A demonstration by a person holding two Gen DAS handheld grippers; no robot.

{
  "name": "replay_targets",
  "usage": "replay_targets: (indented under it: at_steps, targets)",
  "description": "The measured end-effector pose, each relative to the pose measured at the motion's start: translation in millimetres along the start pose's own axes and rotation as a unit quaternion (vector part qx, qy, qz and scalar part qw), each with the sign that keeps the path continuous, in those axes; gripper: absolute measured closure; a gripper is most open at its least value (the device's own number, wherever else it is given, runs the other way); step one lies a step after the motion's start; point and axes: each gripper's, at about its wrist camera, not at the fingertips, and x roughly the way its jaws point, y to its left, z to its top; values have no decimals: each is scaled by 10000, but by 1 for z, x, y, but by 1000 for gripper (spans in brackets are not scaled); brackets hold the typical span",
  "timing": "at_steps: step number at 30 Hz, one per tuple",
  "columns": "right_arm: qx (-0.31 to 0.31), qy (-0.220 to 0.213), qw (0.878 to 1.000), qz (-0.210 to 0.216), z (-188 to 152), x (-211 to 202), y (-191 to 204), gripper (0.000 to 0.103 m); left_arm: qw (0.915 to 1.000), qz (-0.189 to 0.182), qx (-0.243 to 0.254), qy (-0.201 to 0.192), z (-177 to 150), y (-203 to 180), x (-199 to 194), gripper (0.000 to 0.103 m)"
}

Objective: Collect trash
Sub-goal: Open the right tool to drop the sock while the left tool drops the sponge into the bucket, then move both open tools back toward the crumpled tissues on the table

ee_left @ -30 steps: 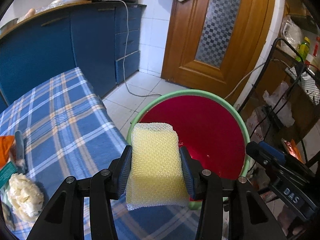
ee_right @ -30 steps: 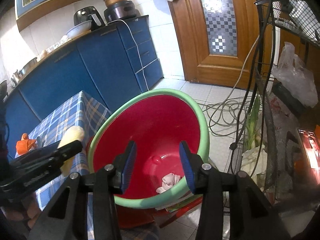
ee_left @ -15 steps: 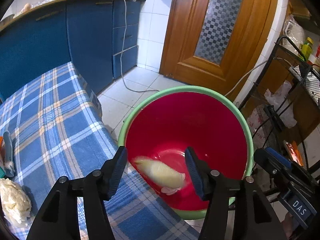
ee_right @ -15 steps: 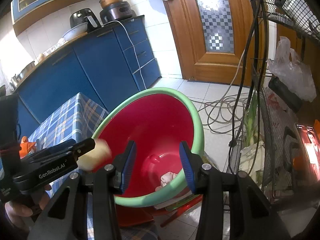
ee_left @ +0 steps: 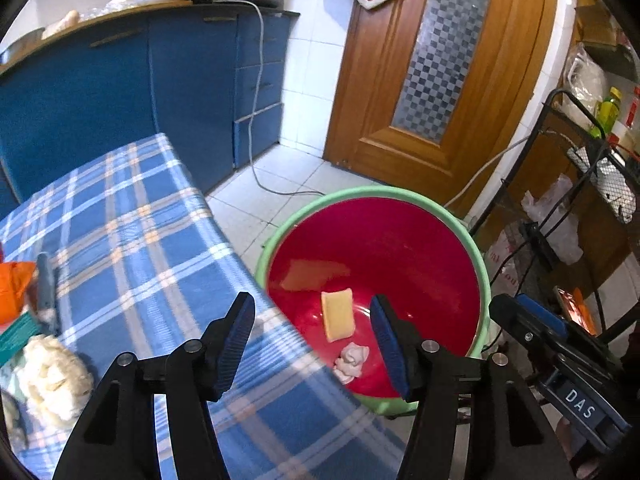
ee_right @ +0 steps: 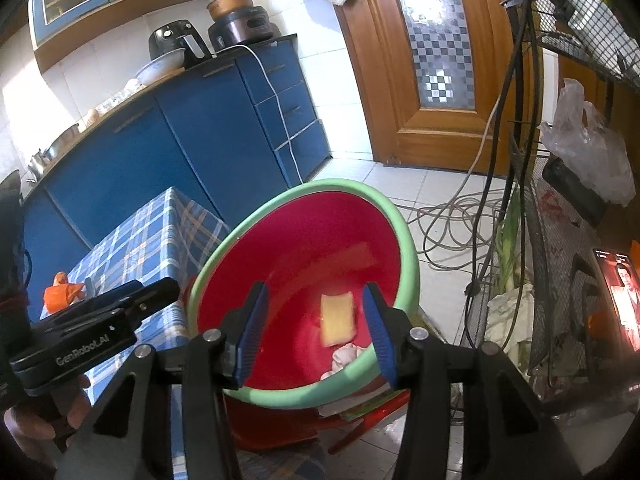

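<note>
A yellow rectangular foam sponge point(ee_left: 338, 315) lies on the floor of the red plastic basin with a pale green rim point(ee_left: 482, 272), lower centre of the frame, just above a crumpled white tissue wad point(ee_left: 352, 360). The left gripper point(ee_left: 312, 344) and the right gripper point(ee_right: 316, 330) hang spread and empty over it. More scraps wait at lower left on the blue plaid tablecloth point(ee_left: 132, 240), a crumpled cream-coloured paper lump point(ee_left: 54, 380) among them; that soft piece probably wants a centred, gentle pinch.

Both tools — left point(ee_left: 312, 322), right point(ee_right: 316, 312) — agape, unladen
</note>
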Motion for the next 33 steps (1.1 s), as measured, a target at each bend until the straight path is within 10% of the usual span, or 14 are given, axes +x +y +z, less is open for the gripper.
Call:
replay_targets:
  at_steps: [33]
  targets:
    - [-763, 88, 9941, 766, -20, -18, 98, 34, 9751, 1741, -1274, -508, -65, 152, -130, 41]
